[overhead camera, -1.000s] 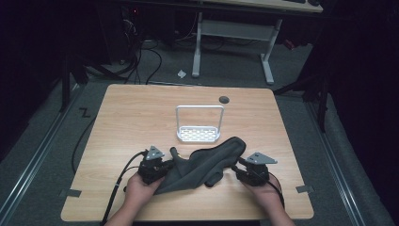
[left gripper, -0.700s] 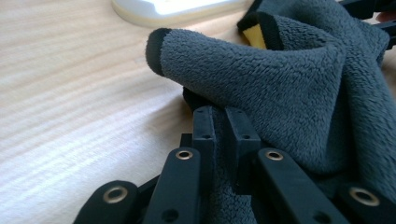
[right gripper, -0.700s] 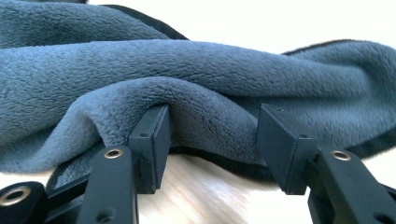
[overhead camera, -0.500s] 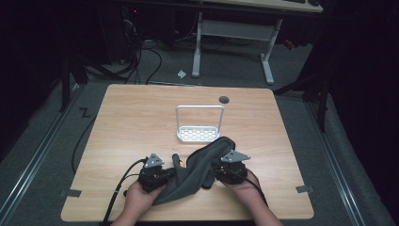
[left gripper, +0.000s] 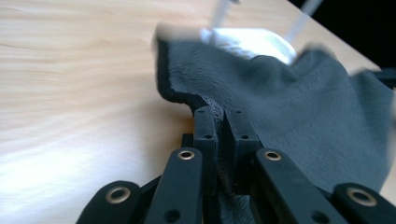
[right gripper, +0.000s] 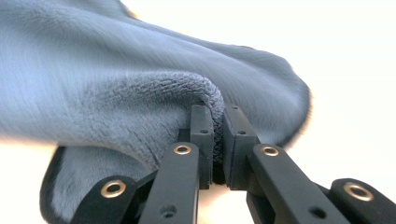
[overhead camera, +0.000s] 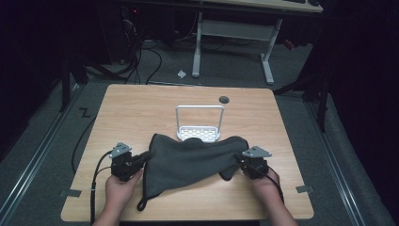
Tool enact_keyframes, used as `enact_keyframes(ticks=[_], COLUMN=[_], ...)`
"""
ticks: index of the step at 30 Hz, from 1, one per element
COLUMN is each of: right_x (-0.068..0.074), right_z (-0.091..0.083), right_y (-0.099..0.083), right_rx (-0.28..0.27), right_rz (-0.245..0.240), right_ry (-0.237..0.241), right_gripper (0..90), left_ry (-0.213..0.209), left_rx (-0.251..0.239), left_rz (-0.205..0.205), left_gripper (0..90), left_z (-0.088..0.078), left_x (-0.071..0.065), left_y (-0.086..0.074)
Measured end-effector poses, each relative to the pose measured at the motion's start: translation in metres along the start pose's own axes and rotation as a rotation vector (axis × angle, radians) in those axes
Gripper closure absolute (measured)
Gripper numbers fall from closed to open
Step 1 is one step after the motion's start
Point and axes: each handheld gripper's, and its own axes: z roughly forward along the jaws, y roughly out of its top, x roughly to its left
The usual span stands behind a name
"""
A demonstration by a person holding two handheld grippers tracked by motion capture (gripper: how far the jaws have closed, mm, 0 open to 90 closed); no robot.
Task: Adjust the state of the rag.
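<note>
A dark grey fleecy cloth (overhead camera: 188, 157) is stretched between my two grippers over the front half of the wooden table (overhead camera: 141, 108). My left gripper (overhead camera: 141, 157) is shut on the cloth's left edge, and in the left gripper view (left gripper: 221, 116) the cloth (left gripper: 303, 107) runs off to the right. My right gripper (overhead camera: 241, 162) pinches the cloth's right end. Its jaws have just been closing, and in the right gripper view (right gripper: 218, 114) a fold of the cloth (right gripper: 116, 70) is squeezed between them. A lower corner of the cloth hangs toward the front edge.
A small white rack (overhead camera: 199, 123) with a wire hoop and a perforated base stands just behind the cloth, its front partly covered. A black round cap (overhead camera: 224, 99) sits in the tabletop at the back. Bare wood lies to the left and back.
Half a second ago both hands were close together with the cloth bunched between them. They have since moved apart, and the cloth is now pulled out wide and flat.
</note>
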Motion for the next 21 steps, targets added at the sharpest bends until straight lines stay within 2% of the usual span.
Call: enact_keyframes(ticks=[2, 3, 4, 5, 7, 9, 11, 13, 15, 17, 18, 21], right_x=[-0.013, -0.017, -0.018, -0.017, -0.015, -0.011, -0.006, 0.002, 0.014, 0.028, 0.034, 0.045], right_z=[0.001, 0.003, 0.005, 0.005, -0.002, -0.016, -0.032, -0.044, -0.049, -0.05, -0.049, -0.037], right_y=[-0.003, -0.004, -0.004, -0.004, -0.002, -0.002, -0.005, -0.01, -0.016, -0.02, -0.021, -0.025], right_rx=[0.003, 0.009, 0.018, 0.018, -0.019, -0.063, -0.099, -0.121, -0.114, -0.094, -0.084, -0.029], right_rz=[0.035, 0.05, 0.053, 0.058, 0.068, 0.074, 0.07, 0.08, 0.066, 0.035, 0.016, -0.021], right_ry=[-0.011, -0.01, -0.013, -0.014, -0.023, -0.039, -0.035, 0.003, 0.044, 0.074, 0.084, 0.106], right_gripper=[82.7, 79.7, 74.1, 68.3, 60.2, 56.5, 55.5, 53.7, 52.5, 50.8, 50.3, 49.6], left_ry=[0.006, 0.017, 0.03, 0.038, 0.049, 0.054, 0.053, 0.054, 0.039, 0.004, -0.008, 0.017], left_rx=[0.022, 0.05, 0.077, 0.089, 0.078, 0.047, 0.054, 0.062, 0.09, 0.117, 0.133, 0.193], left_rz=[-0.009, 0.002, 0.01, 0.015, 0.027, 0.056, 0.088, 0.113, 0.117, 0.121, 0.13, 0.194], left_gripper=[84.4, 83.6, 80.9, 74.4, 62.0, 57.1, 55.0, 52.5, 49.8, 42.7, 41.9, 41.0], left_z=[0.01, 0.016, 0.021, 0.023, 0.017, 0.002, -0.012, -0.024, -0.03, -0.032, -0.032, -0.025], left_x=[0.003, 0.003, 0.002, 0.0, -0.006, -0.014, -0.023, -0.033, -0.042, -0.05, -0.055, -0.064], left_y=[-0.002, -0.004, -0.006, -0.007, -0.007, -0.008, -0.015, -0.029, -0.044, -0.057, -0.062, -0.071])
